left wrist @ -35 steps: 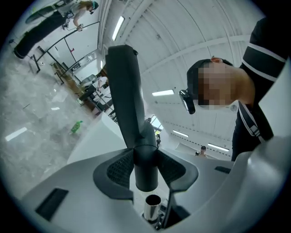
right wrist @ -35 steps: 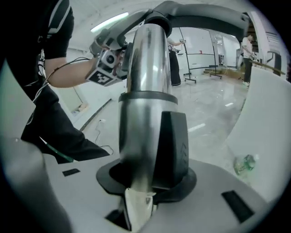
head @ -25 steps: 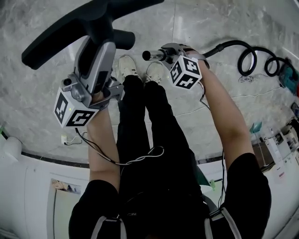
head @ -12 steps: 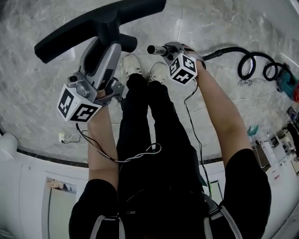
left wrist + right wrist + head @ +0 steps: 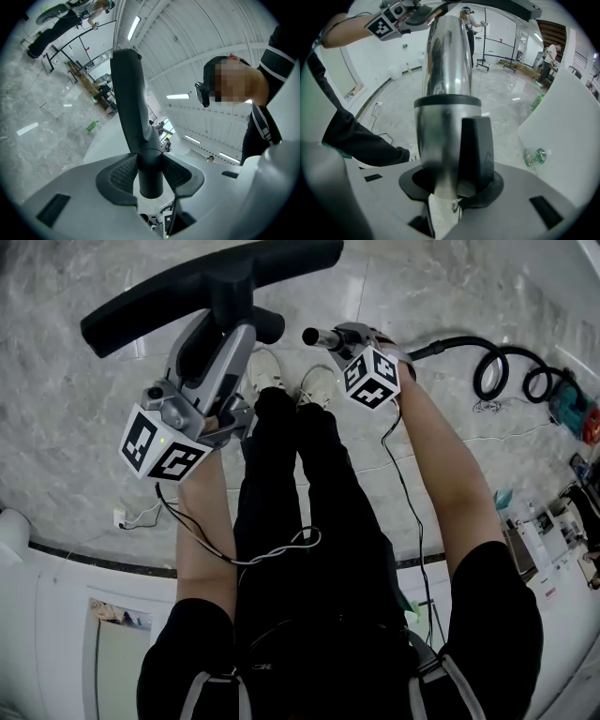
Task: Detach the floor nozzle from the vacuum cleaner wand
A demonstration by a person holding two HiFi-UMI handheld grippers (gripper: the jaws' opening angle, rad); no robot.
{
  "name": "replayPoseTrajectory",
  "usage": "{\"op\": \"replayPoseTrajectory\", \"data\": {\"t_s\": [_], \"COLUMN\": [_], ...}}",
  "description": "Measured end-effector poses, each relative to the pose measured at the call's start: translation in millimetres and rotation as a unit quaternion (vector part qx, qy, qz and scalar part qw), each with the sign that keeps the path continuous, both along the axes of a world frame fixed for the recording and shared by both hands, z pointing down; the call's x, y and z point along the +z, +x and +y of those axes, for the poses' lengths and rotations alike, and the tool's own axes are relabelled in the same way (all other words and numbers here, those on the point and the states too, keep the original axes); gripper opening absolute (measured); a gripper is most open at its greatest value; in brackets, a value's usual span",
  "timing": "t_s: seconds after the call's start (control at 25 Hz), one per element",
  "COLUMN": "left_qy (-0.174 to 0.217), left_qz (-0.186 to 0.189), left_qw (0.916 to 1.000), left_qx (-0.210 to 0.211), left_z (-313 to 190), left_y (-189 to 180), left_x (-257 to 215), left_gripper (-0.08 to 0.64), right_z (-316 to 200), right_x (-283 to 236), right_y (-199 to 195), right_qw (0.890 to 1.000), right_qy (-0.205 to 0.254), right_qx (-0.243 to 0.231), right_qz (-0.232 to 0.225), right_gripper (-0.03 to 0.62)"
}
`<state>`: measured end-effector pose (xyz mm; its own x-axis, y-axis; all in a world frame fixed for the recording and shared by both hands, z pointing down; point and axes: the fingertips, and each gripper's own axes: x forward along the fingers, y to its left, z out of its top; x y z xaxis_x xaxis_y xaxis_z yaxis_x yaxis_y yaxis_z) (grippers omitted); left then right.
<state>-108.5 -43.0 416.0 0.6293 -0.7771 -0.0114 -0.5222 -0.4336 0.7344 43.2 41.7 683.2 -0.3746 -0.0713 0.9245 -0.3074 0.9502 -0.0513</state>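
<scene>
In the head view the black T-shaped floor nozzle [image 5: 206, 282] hangs at the upper left, apart from the silver wand [image 5: 323, 337]. A small gap lies between the nozzle's neck stub and the wand's open end. My left gripper [image 5: 223, 338] is shut on the nozzle's neck, and the left gripper view shows that neck [image 5: 150, 171] pinched between the ribbed pads of my left gripper [image 5: 151, 177]. My right gripper [image 5: 345, 334] is shut on the wand. In the right gripper view the wand [image 5: 445, 79], with its black latch, runs up out of my right gripper [image 5: 452, 185].
A black hose [image 5: 506, 357] lies coiled on the marble floor at the upper right. The person's white shoes [image 5: 267, 371] stand just below the nozzle. A white curved wall [image 5: 56, 615] borders the lower left. A green bottle [image 5: 534, 157] lies on the floor.
Both grippers have drifted a little up and to the right in the head view, carrying the nozzle and the wand. Both grips are unchanged.
</scene>
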Motion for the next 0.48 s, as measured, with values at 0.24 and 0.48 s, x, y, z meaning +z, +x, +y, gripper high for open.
{"op": "replayPoseTrajectory", "data": {"t_s": [0.24,0.48], "left_qy": [-0.005,-0.007], "left_qz": [0.003,0.001], "left_qw": [1.0,0.9999], "left_qx": [0.003,0.014], "left_z": [-0.8,-0.7], "left_y": [-1.8,-1.9], "left_x": [2.1,8.0], "left_gripper": [0.17,0.17], "right_z": [2.1,0.8], "right_x": [2.2,7.5], "right_y": [3.1,2.8], "right_qw": [1.0,1.0], "right_qy": [0.0,0.001], "right_qx": [0.003,0.007], "right_qz": [0.008,0.014], "right_gripper": [0.147,0.147]}}
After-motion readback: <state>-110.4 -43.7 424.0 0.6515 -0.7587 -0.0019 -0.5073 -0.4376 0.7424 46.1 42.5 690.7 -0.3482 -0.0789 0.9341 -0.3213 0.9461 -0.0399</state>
